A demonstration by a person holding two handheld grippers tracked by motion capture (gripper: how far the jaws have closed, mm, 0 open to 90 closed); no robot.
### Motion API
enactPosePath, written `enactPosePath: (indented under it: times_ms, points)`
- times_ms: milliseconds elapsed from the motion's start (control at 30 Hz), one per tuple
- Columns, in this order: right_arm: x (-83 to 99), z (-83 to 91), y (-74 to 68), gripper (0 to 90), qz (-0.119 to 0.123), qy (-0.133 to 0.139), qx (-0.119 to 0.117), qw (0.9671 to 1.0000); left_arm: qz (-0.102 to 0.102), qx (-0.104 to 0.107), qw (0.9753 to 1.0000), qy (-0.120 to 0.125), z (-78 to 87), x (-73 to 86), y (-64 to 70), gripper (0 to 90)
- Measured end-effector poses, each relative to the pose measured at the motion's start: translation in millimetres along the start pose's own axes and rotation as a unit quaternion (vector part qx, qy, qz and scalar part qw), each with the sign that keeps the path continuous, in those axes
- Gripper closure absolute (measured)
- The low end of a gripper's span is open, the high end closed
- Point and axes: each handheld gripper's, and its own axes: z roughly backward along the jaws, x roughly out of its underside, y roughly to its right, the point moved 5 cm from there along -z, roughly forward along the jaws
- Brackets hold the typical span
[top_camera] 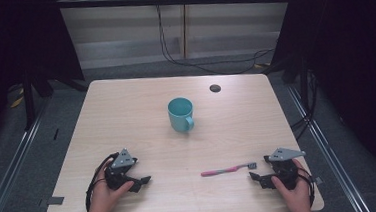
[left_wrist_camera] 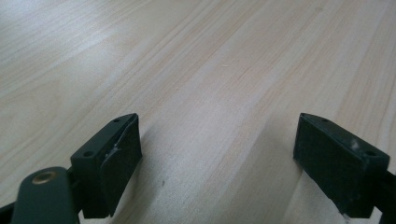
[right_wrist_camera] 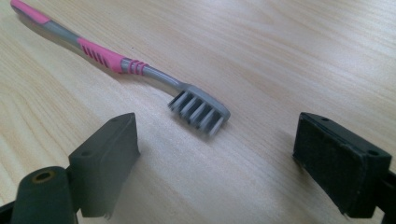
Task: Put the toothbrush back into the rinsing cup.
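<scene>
High view first: both grippers sit low at the near edge of the table, each held in a hand. Left gripper is over at the near left with bare wood in front of it, and its jaws look spread. Right gripper is at the near right, and the toothbrush lies flat just off its tips, bristle end closest to it, pink handle running away toward the middle of the table. A teal mug stands upright well beyond both tools, handle turned toward the near side, and a small dark round hole sits farther back still. Left gripper view: left gripper jaws are wide apart, nothing between them, just wood grain ahead. Right gripper view: right gripper jaws are wide apart too, and the toothbrush head sits just ahead of the gap, nearer the left-hand jaw, not touching either one, with the handle angling off up and to the left.
</scene>
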Motion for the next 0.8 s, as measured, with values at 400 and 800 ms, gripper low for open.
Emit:
enactPosePath:
  times_ms: [400, 800]
  points:
    - [-3.1, -3.9, -2.3, 10.5, -0.013, -0.003, 0.013, 0.9998, 0.000, 0.000, 1.0000, 0.000, 0.1, 0.0, 0.0, 14.7]
    - [-14.5, -3.0, -3.9, 16.8, 0.019, -0.069, -0.002, 0.9974, -0.001, 0.000, 1.0000, -0.001, 0.1, 0.1, -0.1, 14.8]
